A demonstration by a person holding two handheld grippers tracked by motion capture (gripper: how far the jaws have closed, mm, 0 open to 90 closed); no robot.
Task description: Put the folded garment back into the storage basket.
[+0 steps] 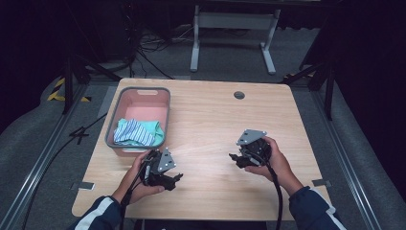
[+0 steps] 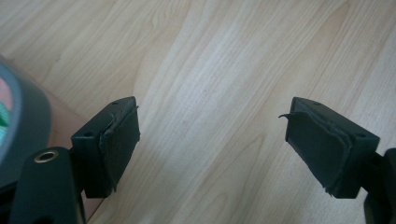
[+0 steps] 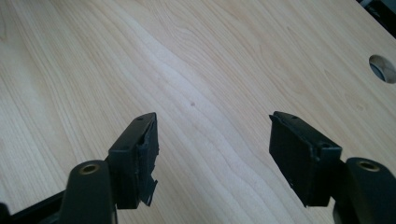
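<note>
Pink inside and grey at the rim, a plastic bin (image 1: 141,92) sat at the left of the high view on the wooden table (image 1: 210,120), holding a crumpled cloth (image 1: 139,132) striped blue and white with a teal part, bunched at the bin's near end. Just below the bin's near edge, at lower left of centre, the left gripper (image 1: 178,178) was held over bare wood, its jaws apart with nothing between them; in the left gripper view the bin's grey rim (image 2: 25,121) showed at the left edge. Right of centre, well apart from the bin, the right gripper (image 1: 233,157) also stood with jaws apart and empty over bare table. A round cable hole (image 1: 239,95) lay at upper right.
</note>
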